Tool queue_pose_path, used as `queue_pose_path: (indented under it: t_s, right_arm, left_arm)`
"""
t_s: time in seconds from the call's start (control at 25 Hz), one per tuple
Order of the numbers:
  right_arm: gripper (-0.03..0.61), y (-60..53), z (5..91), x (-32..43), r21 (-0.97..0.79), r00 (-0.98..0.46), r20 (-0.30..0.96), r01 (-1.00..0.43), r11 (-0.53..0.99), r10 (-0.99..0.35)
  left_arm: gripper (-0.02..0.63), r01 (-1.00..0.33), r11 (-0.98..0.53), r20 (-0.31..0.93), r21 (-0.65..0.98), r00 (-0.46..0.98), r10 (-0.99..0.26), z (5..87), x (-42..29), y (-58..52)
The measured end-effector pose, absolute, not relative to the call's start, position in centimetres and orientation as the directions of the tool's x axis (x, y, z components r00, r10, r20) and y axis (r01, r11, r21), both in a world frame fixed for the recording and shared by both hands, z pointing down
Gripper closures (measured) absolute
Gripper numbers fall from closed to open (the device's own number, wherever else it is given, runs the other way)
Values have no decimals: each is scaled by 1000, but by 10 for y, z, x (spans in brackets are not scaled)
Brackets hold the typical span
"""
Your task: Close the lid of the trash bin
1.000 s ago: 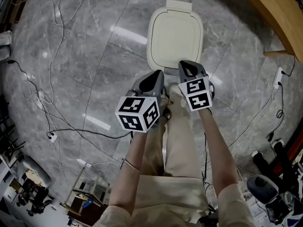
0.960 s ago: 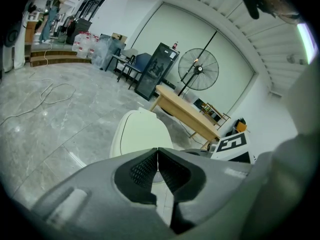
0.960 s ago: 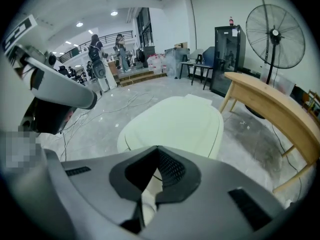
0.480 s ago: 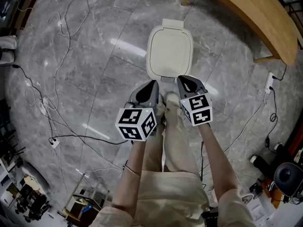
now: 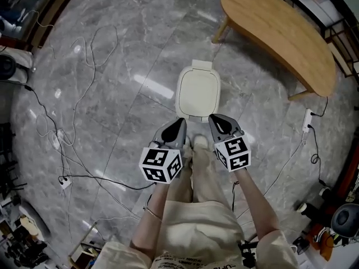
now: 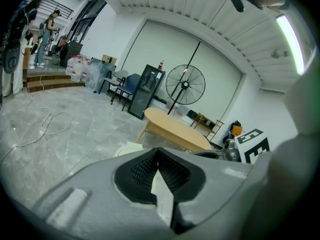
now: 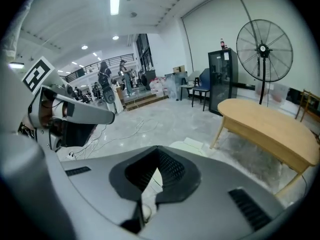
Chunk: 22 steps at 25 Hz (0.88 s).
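Note:
The cream trash bin stands on the grey marble floor with its lid lying flat and closed. Both grippers hover above its near edge, well clear of it. My left gripper is at the bin's near left corner, its jaws together with nothing between them. My right gripper is at the near right corner, also shut and empty. In the left gripper view the pads of the left gripper meet at the tip, and a sliver of the bin shows beyond. The right gripper looks over the bin too.
A curved wooden table stands beyond the bin to the right. Loose cables run over the floor on the left, and a power strip lies on the right. The person's shoes are just short of the bin. A standing fan is behind the table.
Both grippers and the head camera have risen away from the bin, which now looks smaller and lower. The wooden table has come fully into view. The lid stays flat.

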State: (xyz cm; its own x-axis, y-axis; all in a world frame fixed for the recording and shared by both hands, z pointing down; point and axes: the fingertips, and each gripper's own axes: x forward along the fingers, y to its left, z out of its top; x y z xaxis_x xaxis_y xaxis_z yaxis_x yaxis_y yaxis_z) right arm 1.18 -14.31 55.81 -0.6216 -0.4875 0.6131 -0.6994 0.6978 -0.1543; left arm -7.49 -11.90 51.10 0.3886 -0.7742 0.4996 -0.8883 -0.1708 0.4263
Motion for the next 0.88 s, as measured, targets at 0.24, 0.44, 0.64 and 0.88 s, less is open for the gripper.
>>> queue_pose_path:
  t_s: [0.24, 0.44, 0.64, 0.88]
  right_arm:
    - [574, -145, 514, 6, -182, -669, 561, -674, 716, -487]
    - [574, -145, 474, 6, -213, -694, 504, -676, 705, -514]
    - [574, -152, 436, 4, -235, -725, 438, -663, 711, -532]
    - [574, -150, 386, 15, -194, -747, 361, -645, 739, -557]
  left_arm:
    - [591, -886, -240, 441, 397, 414, -796, 461, -70, -121]
    - [591, -887, -273, 392, 372, 417, -820, 421, -69, -124]
    - [591, -890, -296, 334, 346, 412, -848, 384, -74, -127]
    - [591, -888, -360, 272, 287, 436, -858, 345, -65, -118]
